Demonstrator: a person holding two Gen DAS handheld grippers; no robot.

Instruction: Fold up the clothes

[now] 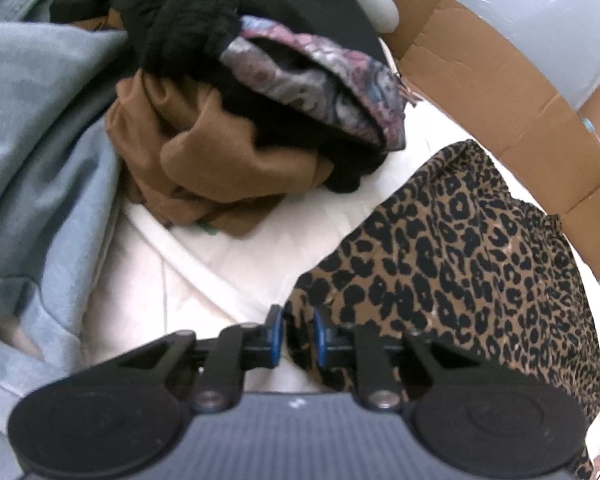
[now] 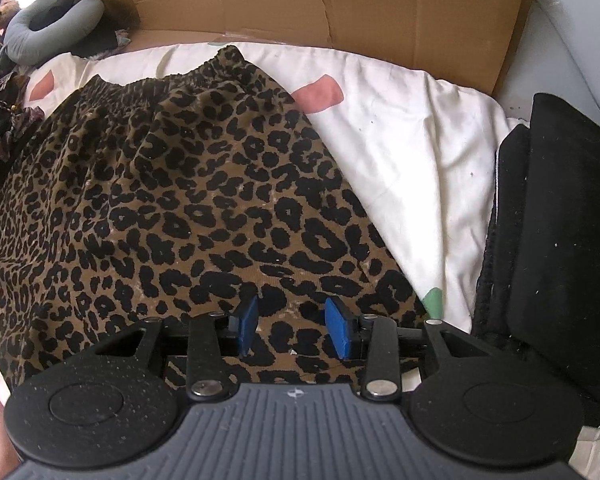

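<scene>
A leopard-print skirt (image 2: 172, 184) lies spread on the white sheet (image 2: 412, 128), with its gathered waistband at the far end. In the left wrist view the skirt (image 1: 468, 264) fills the right side. My left gripper (image 1: 297, 334) pinches the skirt's near left corner: the blue pads (image 1: 275, 338) stand close together with cloth between them. My right gripper (image 2: 292, 326) is open over the skirt's near hem, and the blue pads (image 2: 337, 326) are set wide apart with the print showing between them.
A heap of clothes sits at the left: a brown garment (image 1: 204, 160), a black fuzzy one (image 1: 180, 12), paisley cloth (image 1: 312, 76) and a grey-blue sweatshirt (image 1: 32, 152). Cardboard (image 2: 320, 4) lines the back. A folded black stack (image 2: 556, 248) lies at the right. A grey neck pillow (image 2: 48, 24) is at the far left.
</scene>
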